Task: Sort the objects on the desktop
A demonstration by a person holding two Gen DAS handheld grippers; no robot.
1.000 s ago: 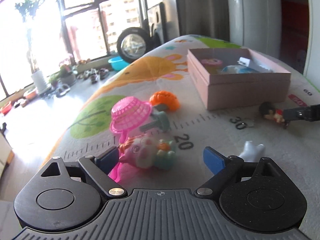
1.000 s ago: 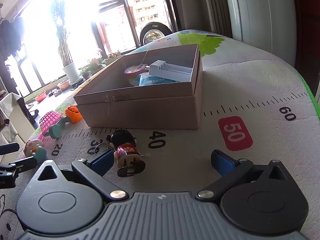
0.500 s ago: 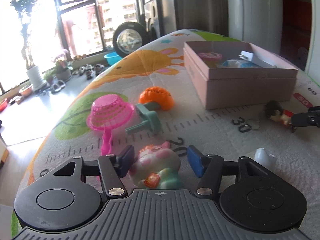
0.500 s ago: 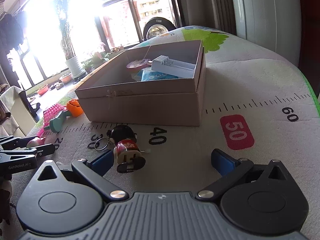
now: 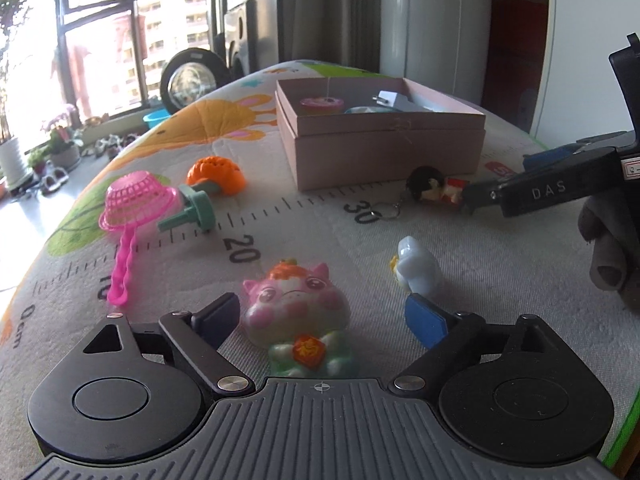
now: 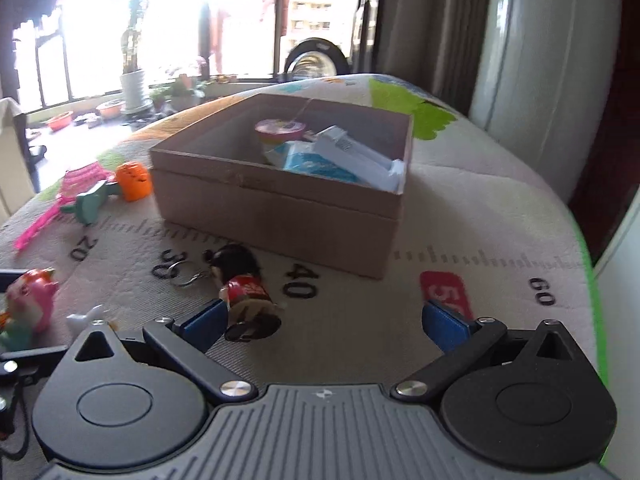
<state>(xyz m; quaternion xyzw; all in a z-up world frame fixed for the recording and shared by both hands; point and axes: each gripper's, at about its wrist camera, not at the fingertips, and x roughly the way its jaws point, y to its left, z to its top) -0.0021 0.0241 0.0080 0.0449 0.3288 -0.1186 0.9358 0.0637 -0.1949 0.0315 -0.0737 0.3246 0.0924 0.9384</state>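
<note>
Tools in both hands hover low over a printed play mat with ruler markings covering the tabletop [image 5: 500, 280]. The left tool [image 5: 320, 316] has its jaws spread wide, having just been opening, and a pink pig figurine [image 5: 298, 320] stands upright between them with a gap on each side, so nothing is gripped. Just beside its right pad sits a small pale blue bird toy [image 5: 416, 268]. The right tool [image 6: 324, 320] also has its jaws wide apart; a black-haired doll keychain [image 6: 244, 292] lies on its side against the left pad, off-centre in the opening and not clamped. Farther out stands an open pink cardboard box [image 5: 384, 148] already holding a few items; the doll lies just in front of it. Well to the left are a pink toy strainer [image 5: 134, 204], a green peg-shaped toy [image 5: 192, 212] and an orange pumpkin-shaped toy [image 5: 216, 172]. To grasp well, the left tool looks best centred on the pig's rounded body, closing gently so the smooth, squat figure does not squirt out, while keeping clear of the bird. The right tool would probably need shifting sideways to centre the doll before closing.
</note>
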